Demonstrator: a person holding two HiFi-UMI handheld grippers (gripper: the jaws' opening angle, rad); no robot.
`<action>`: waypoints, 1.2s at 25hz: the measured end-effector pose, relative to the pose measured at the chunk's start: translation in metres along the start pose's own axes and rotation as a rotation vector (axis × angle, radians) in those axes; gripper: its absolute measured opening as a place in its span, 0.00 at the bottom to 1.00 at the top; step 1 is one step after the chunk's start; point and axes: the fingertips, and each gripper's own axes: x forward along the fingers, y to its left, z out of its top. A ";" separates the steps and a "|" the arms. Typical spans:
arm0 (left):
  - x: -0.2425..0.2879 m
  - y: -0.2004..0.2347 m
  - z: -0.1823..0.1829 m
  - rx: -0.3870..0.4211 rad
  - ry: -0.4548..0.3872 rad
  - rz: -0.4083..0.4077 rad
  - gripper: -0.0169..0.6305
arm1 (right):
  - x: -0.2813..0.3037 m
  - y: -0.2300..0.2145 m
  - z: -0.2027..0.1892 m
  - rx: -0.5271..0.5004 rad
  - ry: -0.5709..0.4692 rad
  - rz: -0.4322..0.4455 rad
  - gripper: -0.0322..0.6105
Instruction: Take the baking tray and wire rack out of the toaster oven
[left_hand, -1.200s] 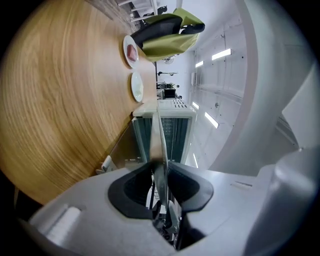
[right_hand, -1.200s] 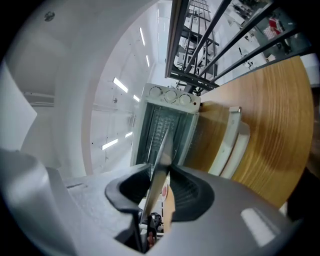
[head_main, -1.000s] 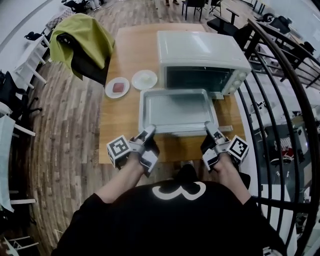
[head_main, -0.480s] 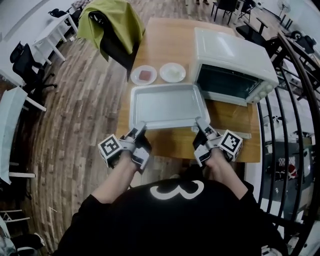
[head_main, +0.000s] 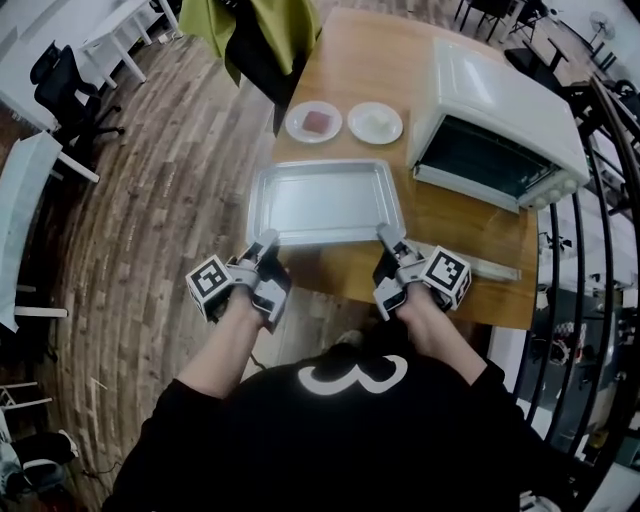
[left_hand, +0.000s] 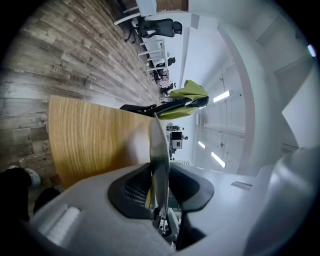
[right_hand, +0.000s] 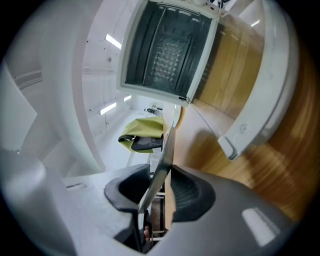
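Baking tray (head_main: 325, 200) is being held outside the toaster oven (head_main: 500, 100), low over the table (head_main: 470, 225) and left of the oven's mouth. Its long axis is running left to right, just far of both tools. Left gripper (head_main: 265, 243) is being pressed shut on the near-left rim. Right gripper (head_main: 385, 238) is being pressed on the near-right rim; its jaws have just been opening slightly, with the rim between them. Wire rack (right_hand: 170, 55) is being seen inside the oven, far right. The right gripper is judged the nearer to it.
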 end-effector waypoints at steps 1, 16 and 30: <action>-0.001 0.006 0.003 0.001 -0.003 0.012 0.18 | 0.003 -0.003 -0.003 -0.006 0.009 -0.007 0.26; 0.003 0.050 0.016 0.114 0.097 0.159 0.18 | 0.012 -0.033 -0.035 -0.145 0.168 -0.124 0.28; -0.001 0.068 -0.015 0.766 0.536 0.281 0.39 | 0.000 -0.051 -0.070 -0.616 0.615 -0.181 0.42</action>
